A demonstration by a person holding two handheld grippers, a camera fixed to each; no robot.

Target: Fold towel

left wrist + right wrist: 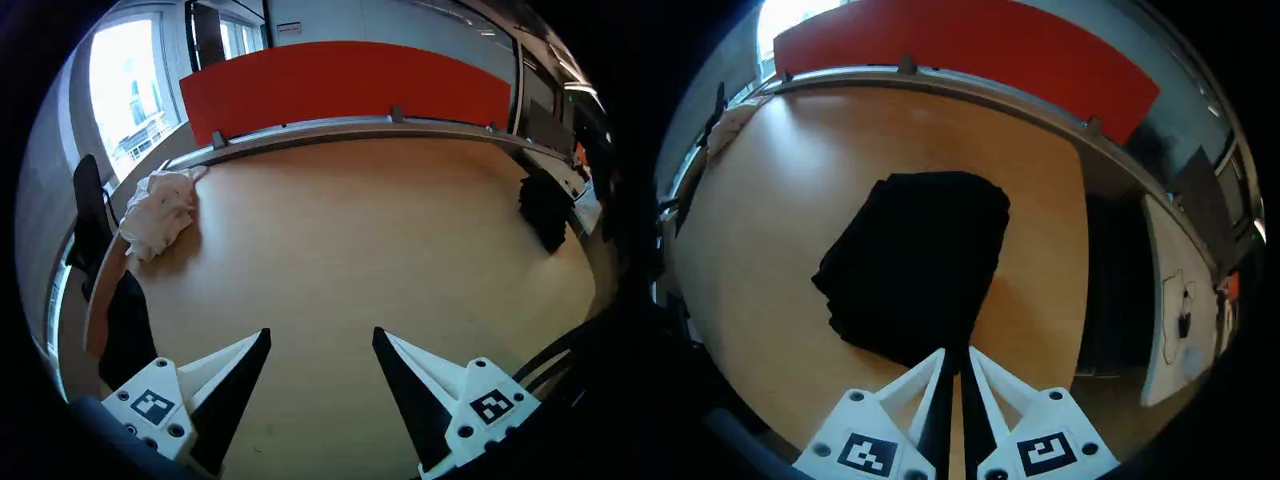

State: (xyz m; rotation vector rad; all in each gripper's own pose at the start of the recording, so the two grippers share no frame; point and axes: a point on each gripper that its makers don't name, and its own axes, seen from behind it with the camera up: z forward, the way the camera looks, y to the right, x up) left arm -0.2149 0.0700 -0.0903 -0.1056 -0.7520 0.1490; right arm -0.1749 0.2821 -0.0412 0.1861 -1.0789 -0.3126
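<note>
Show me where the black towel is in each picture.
Left gripper view: the black towel lies far off, at the right edge of the desk.
Right gripper view: it sits mid-picture, large and close.
Shared landmark: the red panel along the desk's far edge.

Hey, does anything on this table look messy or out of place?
The white cloth stands out: it lies crumpled in a loose heap near the far left edge of the table. The black towel, by contrast, sits in a neat folded stack. Nothing looks spilled or damaged.
</note>
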